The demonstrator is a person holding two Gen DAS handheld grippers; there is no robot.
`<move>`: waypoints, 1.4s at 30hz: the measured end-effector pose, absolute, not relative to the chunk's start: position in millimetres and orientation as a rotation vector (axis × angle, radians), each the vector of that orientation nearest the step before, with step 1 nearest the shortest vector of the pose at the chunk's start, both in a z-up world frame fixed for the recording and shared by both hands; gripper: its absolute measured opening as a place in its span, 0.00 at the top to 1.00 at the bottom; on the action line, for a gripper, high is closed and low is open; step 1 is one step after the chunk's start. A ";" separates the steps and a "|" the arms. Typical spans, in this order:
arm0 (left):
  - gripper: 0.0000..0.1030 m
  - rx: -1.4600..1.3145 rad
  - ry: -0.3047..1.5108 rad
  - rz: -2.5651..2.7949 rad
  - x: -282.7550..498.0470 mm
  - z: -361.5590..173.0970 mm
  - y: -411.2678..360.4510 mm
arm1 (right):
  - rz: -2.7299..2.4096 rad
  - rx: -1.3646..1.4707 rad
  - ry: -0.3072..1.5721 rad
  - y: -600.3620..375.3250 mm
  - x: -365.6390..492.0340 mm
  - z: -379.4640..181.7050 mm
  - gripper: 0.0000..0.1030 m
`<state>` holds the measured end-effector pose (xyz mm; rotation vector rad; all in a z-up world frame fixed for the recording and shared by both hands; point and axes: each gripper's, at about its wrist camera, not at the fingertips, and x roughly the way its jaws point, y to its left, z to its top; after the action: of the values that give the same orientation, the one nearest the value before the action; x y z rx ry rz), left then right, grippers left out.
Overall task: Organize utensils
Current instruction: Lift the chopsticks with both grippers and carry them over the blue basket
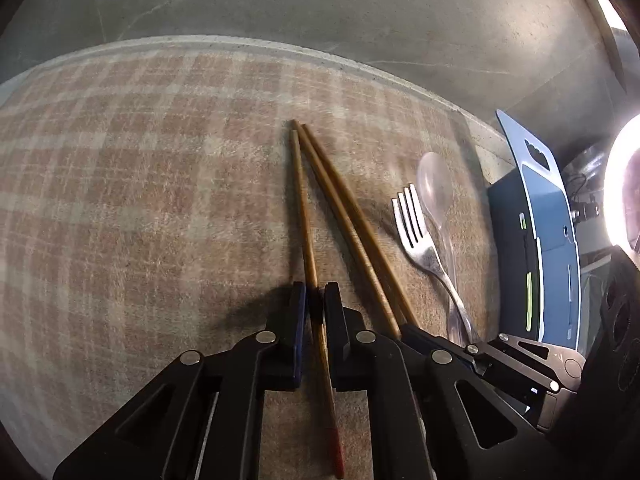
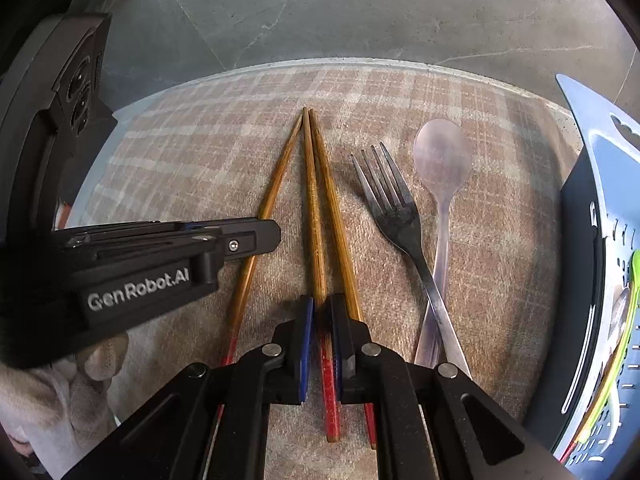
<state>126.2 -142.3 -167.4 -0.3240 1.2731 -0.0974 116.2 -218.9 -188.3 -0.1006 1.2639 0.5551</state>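
Chopsticks are the job in hand: three wooden ones with red butts lie on the checked cloth (image 2: pixel 168 168), tips meeting at the far end. My left gripper (image 1: pixel 314 300) is clenched on the leftmost chopstick (image 1: pixel 302 200), which lies splayed away from the other two. My right gripper (image 2: pixel 318 308) is clenched on the middle chopstick (image 2: pixel 314 208); the third chopstick (image 2: pixel 332 200) lies just beside it, touching the outer face of the right finger, not in the grip. A metal fork (image 2: pixel 394 208) and a translucent plastic spoon (image 2: pixel 442 160) lie to the right, handles crossed, fork on top. The blue utensil basket (image 2: pixel 580 208) stands at the right edge of the cloth with something green already inside.

I judge this the pick-up step, with both sticks gripped and still flat on the cloth. Next I must lift them level and carry them to the basket; thin round sticks could pivot in the pads.
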 end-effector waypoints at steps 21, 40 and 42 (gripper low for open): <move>0.95 -0.564 1.153 -0.224 103.8 -126.7 -90.0 | 0.551 0.050 1.177 -238.0 101.3 -142.0 0.94; 0.95 -0.516 1.159 -0.550 134.1 -106.5 -226.1 | 0.228 0.029 1.055 -380.4 82.3 -94.3 0.94; 0.95 -0.512 1.171 -0.572 138.3 -109.3 -243.2 | 0.196 0.033 1.058 -393.8 83.1 -97.1 0.94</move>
<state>138.3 -243.2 -109.3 -0.5119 1.1710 -0.5716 83.1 -393.8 -97.1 0.0334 1.0579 0.1960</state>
